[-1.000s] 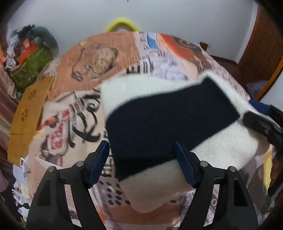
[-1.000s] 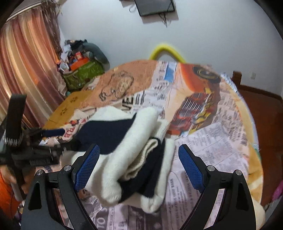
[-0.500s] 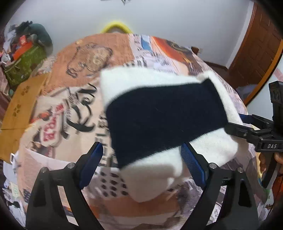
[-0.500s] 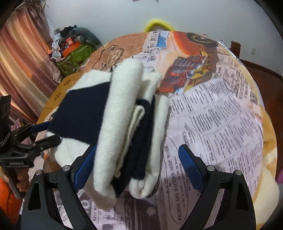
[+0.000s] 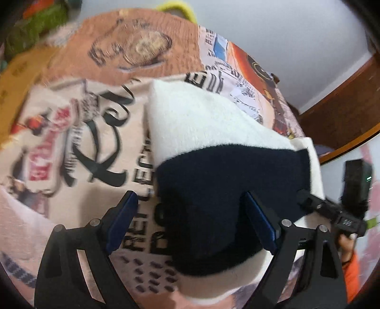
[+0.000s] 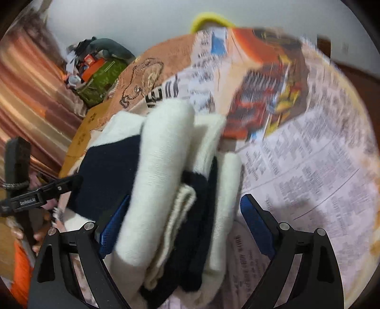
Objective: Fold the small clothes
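Left wrist view: the left gripper (image 5: 190,223) stands with its jaws wide apart over the folded garment (image 5: 213,147), a thick cream knit with a broad navy band. Its jaws have just been opening. The navy band lies between the blue pads; the right-hand pad rests against or just over the fabric, the left-hand pad stands clear above the printed cover (image 5: 95,147). The pads do not clamp the cloth. The garment lies on the cover, which is printed with newspaper text, large black lettering and an orange-brown panel. At the right edge, the right gripper (image 5: 308,202) reaches the garment's far side, held by a hand (image 5: 346,247) with an orange sleeve below it. A yellow curved object (image 5: 178,9) shows beyond the far edge of the cover.

Right wrist view: the right gripper (image 6: 185,223) is likewise spread wide, its two blue pads either side of the garment's (image 6: 166,166) layered end, where cream and navy folds are stacked. The left-hand pad is touching or just beside the cream fold; the right-hand pad stands apart from it, over the cover's (image 6: 308,166) newsprint. No grip is evident. The left gripper (image 6: 71,183) appears at the left edge, one finger at the garment's navy side. A striped curtain (image 6: 35,95) and a green bag (image 6: 102,78) of clutter stand beyond the cover. The picture is motion-blurred.
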The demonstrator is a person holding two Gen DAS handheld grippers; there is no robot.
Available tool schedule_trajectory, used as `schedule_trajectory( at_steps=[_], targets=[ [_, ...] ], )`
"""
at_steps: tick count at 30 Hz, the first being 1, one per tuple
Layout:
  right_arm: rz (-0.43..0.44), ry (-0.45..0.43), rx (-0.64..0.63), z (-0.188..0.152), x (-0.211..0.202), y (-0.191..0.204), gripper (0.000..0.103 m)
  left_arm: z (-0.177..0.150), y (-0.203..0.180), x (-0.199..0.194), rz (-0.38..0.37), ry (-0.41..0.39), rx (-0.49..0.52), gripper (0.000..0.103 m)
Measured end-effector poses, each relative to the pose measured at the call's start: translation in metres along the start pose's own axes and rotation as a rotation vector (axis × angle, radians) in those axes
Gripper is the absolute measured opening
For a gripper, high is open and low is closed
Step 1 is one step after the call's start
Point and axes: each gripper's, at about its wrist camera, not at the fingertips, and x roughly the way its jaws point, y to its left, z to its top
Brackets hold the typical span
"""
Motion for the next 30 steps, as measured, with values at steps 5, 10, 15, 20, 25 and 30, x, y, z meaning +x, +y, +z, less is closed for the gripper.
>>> schedule_trajectory(
  at_steps=[5, 10, 15, 20, 25, 30],
  targets=[
    [0.037, 0.0, -0.005, -0.001, 0.003, 0.001, 0.086, 0.003, -0.001, 0.021, -0.116, 0.067, -0.043, 0.092],
    [0.04, 0.002, -0.036, -0.002, -0.005, 0.009, 0.064, 0.002, -0.01, 0.02, -0.126, 0.053, -0.013, 0.08],
    [0.016, -0.026, -0.075, -0.002, -0.015, 0.028, 0.045, -0.005, -0.02, -0.006, -0.122, 0.016, 0.06, 0.062],
    [0.031, -0.06, -0.124, -0.002, -0.027, 0.061, 0.043, -0.01, -0.015, -0.044, -0.112, -0.037, 0.08, 0.055],
    [0.061, -0.084, -0.201, -0.003, -0.024, 0.107, 0.042, -0.009, 0.011, -0.09, -0.08, -0.11, 0.071, 0.054],
    [0.127, -0.078, -0.213, 0.0, 0.008, 0.142, 0.042, -0.009, 0.048, -0.128, -0.084, -0.166, 0.05, 0.046]
  ],
)
